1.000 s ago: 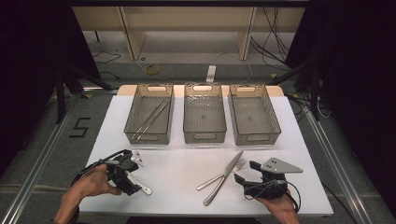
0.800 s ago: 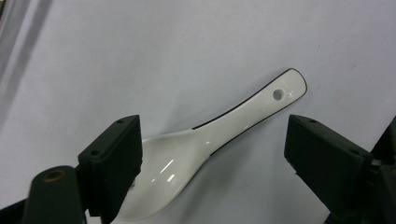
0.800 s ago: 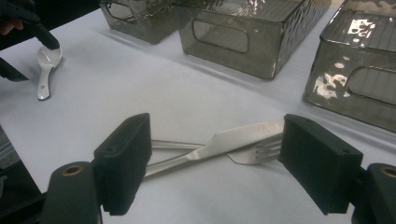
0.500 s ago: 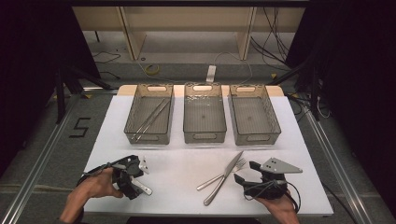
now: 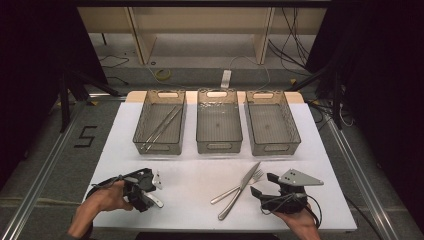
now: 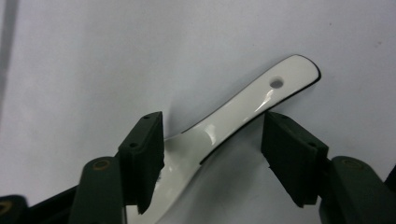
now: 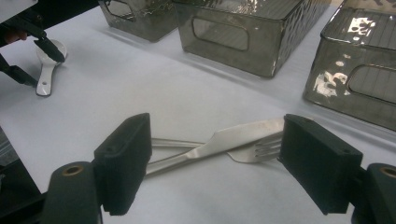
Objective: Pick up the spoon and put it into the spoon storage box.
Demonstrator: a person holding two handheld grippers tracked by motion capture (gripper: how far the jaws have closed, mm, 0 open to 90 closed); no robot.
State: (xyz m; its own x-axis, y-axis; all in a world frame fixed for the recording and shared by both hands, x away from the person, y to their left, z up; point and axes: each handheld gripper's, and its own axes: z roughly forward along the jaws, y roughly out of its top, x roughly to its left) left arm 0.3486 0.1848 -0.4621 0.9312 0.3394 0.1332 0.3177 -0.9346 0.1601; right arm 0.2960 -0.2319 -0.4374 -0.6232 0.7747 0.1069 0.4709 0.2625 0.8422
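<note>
Across the white surface point(image 5: 200, 175), three smoky transparent bins stand in a row along the far half. The left bin point(image 5: 160, 145) contains long thin metal utensils point(image 5: 161, 127) lying lengthwise; the middle bin point(image 5: 218, 145) and the right bin point(image 5: 272, 145) stand just beside it in sequence. On the near half, the right claw point(image 5: 259, 185) rests at the near right corner in the person's right hand point(image 5: 295, 225), with its grey three-cornered plate point(image 5: 299, 177) on top. Its jaws stand wide apart and grip nothing; in the right gripper view they frame a metal knife point(image 7: 219, 142) and a metal fork point(image 7: 252, 150) without touching either. The knife point(image 5: 240, 190) and fork point(image 5: 237, 187) lie crossed on the surface, knife on top, just to the left of that claw. At the near left corner, the left claw point(image 5: 152, 190), held in the person's left hand point(image 5: 102, 202), points down at a white ceramic spoon point(image 5: 155, 200). In the left gripper view the spoon point(image 6: 243, 112) lies flat on the surface between the two jaws, handle end with its small hole extending beyond them. The jaws have just been closing around the spoon; the right pad point(image 6: 289, 154) meets the handle edge, and the left pad point(image 6: 142, 154) sits beside the bowl end, where contact cannot be confirmed.
</note>
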